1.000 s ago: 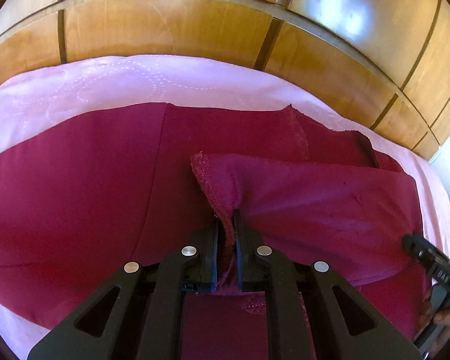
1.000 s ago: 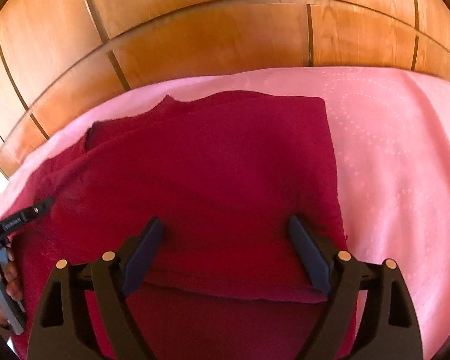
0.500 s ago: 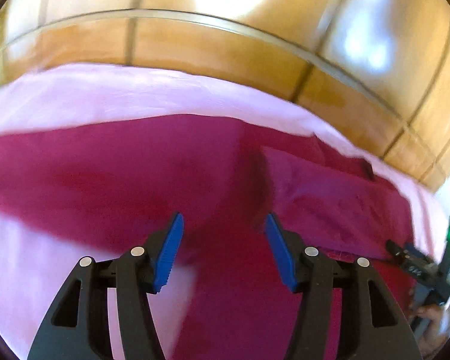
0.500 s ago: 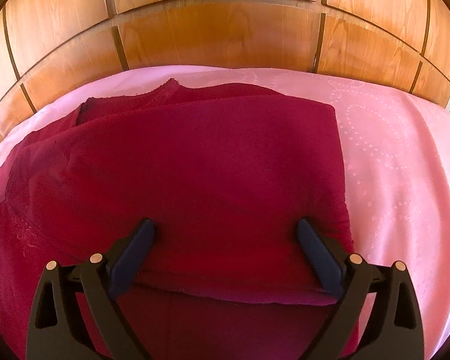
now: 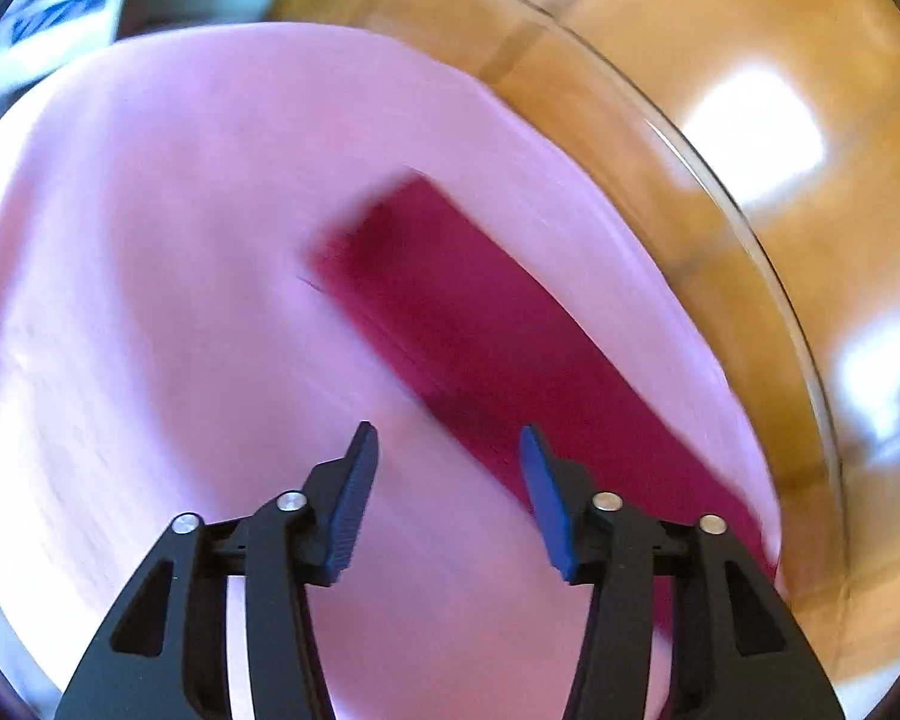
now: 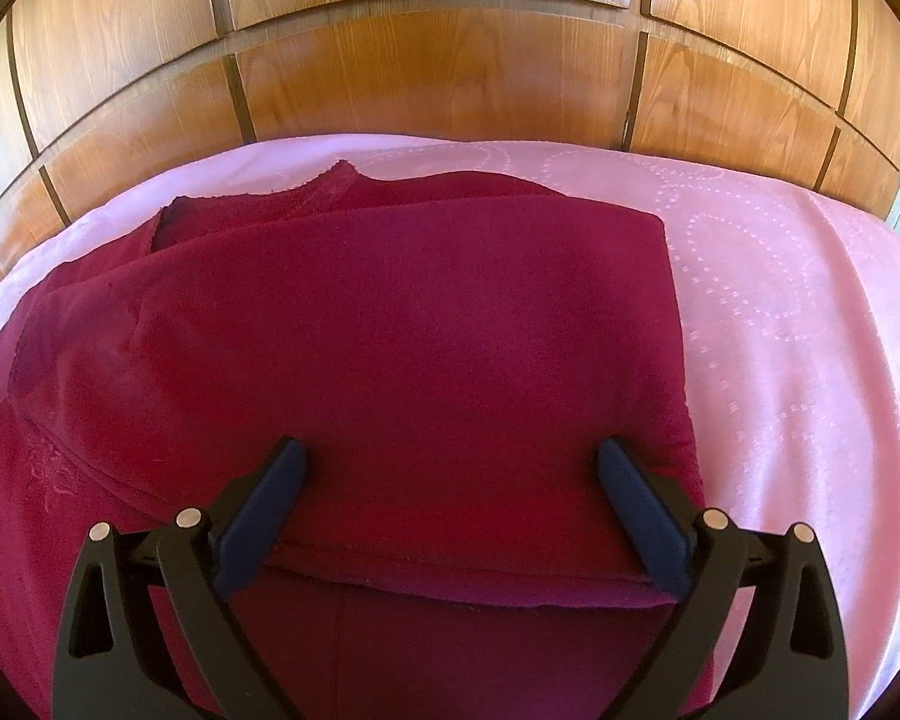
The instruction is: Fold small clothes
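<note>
A dark red garment [image 6: 390, 336] lies partly folded on a pink bedsheet [image 6: 780, 300], its top layer folded over toward me. My right gripper [image 6: 450, 456] is open and empty, hovering just above the folded layer near its front hem. In the blurred left wrist view the garment [image 5: 480, 330] shows as a dark red strip running diagonally to the right. My left gripper [image 5: 447, 438] is open and empty over the bare pink sheet [image 5: 180, 270], just left of the garment's edge.
A glossy wooden panelled headboard [image 6: 438, 60] runs along the far edge of the bed; it also curves along the right of the left wrist view [image 5: 780, 180]. Pink sheet lies to the right of the garment. A blurred room shows at the far left [image 5: 60, 18].
My left gripper let go of the garment's edge, opened, and swung left, off the cloth and over the pink sheet. My right gripper stayed open and pulled back slightly.
</note>
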Tool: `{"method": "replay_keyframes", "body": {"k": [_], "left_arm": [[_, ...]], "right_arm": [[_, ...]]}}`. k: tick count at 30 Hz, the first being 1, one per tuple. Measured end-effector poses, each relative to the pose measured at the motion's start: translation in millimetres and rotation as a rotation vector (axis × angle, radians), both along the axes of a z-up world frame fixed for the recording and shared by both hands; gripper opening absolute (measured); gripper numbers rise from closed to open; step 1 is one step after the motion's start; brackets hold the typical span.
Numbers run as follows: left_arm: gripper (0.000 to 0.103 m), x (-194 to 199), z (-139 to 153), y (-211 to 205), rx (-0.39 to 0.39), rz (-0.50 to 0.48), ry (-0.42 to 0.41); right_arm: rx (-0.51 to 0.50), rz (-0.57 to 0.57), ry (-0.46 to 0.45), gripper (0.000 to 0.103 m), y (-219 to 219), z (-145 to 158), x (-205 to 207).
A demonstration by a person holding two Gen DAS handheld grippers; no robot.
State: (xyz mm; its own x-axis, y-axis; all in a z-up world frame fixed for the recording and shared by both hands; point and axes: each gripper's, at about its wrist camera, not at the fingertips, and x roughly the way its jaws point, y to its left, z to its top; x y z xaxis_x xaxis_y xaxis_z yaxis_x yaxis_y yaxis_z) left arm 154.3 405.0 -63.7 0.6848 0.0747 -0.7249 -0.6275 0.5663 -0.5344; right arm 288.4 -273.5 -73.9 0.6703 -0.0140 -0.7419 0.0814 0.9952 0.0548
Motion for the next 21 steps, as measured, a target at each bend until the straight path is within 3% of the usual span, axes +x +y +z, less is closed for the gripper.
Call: {"method": "replay_keyframes", "body": {"k": [2,6,7,9,13,16,21], "left_arm": [[0.035,4,-4,23,-0.007,0.040,0.006],[0.035,18,-13,42,-0.033,0.058,0.009],[0.030,23,-14,41,-0.024,0.056,0.017],[0.009,33,-13,41,0.009,0.042,0.039],[0.007,43,-2,33,0.070,-0.016,0.027],[0.006,44,21,6,0.105,-0.089,-0.043],[0.006,51,59,-72,0.153,-0.268,-0.167]], "right_arm": [[-0.001,0.000,0.001,0.099,0,0,0],[-0.002,0.000,0.001,0.099,0,0,0],[-0.004,0.001,0.002,0.099,0,0,0],[-0.005,0.001,0.002,0.099,0,0,0],[-0.005,0.003,0.003,0.099,0,0,1],[-0.005,0.003,0.003,0.099,0,-1,1],[-0.005,0.003,0.003,0.099,0,-1,0]]}}
